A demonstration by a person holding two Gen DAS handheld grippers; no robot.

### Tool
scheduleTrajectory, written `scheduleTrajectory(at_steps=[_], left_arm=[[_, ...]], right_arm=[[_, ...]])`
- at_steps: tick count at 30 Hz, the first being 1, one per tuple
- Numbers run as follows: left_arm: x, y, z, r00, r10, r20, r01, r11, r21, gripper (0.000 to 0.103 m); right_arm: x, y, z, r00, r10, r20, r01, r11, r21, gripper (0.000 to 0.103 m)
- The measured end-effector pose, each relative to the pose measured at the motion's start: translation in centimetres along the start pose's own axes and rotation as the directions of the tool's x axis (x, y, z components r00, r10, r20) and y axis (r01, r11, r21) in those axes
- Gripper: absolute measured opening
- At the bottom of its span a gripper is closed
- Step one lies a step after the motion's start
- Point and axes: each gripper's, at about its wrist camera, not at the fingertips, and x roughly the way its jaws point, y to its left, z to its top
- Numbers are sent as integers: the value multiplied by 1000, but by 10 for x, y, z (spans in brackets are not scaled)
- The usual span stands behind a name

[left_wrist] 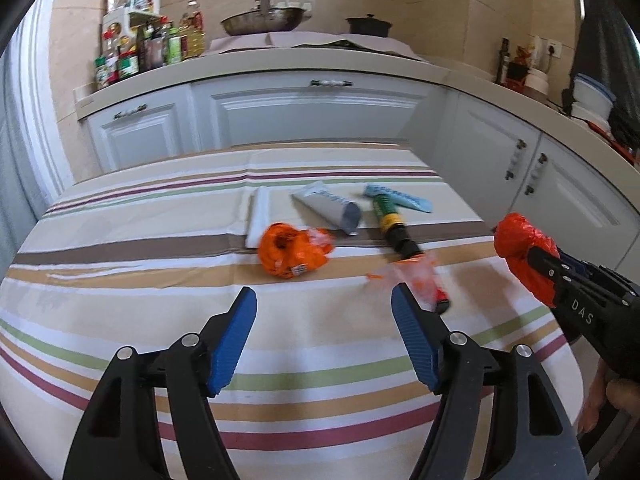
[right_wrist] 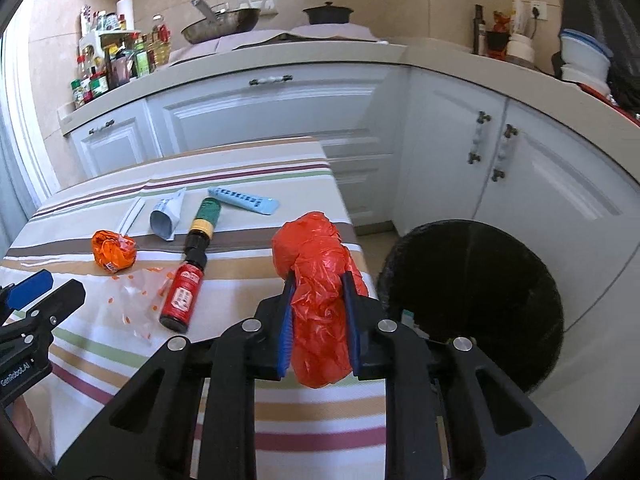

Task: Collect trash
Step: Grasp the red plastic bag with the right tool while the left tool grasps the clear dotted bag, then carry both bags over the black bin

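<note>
The right gripper [right_wrist: 318, 320] is clamped on one crumpled red plastic bag [right_wrist: 316, 280], its two ribbed blue pads [right_wrist: 285, 332] pressing the thin, glossy, wrinkled film from both sides so the wad bulges above and below them; it is held up off the table, over the near right corner. Just past it, on the floor to the right of the table, stands one round black bin [right_wrist: 476, 300], dark inside, with its mouth open. The left gripper [left_wrist: 324, 312] hangs over the table [left_wrist: 120, 320] with its jaws spread wide and nothing between its two blue ribbed pads [left_wrist: 236, 336]. The table wears a cloth striped in beige, brown, green, maroon and white. On it lie one orange crumpled ball of plastic [left_wrist: 290, 254], one clear crinkly wrapper dotted with orange flecks [right_wrist: 138, 300], two small bottles lying end to end, one red with a black cap [right_wrist: 185, 294] and one green with a yellow band [right_wrist: 204, 218], one grey paper rolled into a cone [left_wrist: 328, 212], one flat pale-blue strip with a row of dark spots [right_wrist: 244, 200], and one folded white sheet [left_wrist: 258, 216].
</note>
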Motion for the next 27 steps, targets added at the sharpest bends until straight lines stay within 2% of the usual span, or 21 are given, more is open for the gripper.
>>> scheduleTrajectory(at_steps=[9,15,16,18,19,21,22,24,27], left_arm=[[14,-38,-3,999,-26,-24,28,996,81,71],[29,-43,-4,998,-17,-66,23,996,85,70],[31,-43,-5,997,-20,-74,25,996,80,67],[34,-42,-6,995,-26,-94,34,996,81,52],[35,-43,-7,995,-28,-101,36,996,84,48],[38,-43,-9,993,-33,-115,44,995,93,30],[39,-43,-10,992,-37,-121,48,994,96,26],[41,-43,-12,990,-44,-136,58,993,101,10],[40,-41,-14,990,-52,-134,65,993,97,7]], right_arm=[[-12,-32,-12,999,-50,11,50,997,50,21],[-13,-49,-18,998,-64,9,63,995,83,21],[-13,-50,-19,998,-65,9,64,994,86,21],[-12,-52,-19,998,-65,8,64,994,91,21],[-12,-53,-20,998,-64,8,63,994,93,21],[-11,-53,-21,998,-62,7,61,994,94,21],[-11,-53,-21,998,-62,7,61,994,94,21],[-10,-53,-21,998,-61,5,60,994,93,21],[-10,-53,-23,998,-60,5,59,994,93,21]])
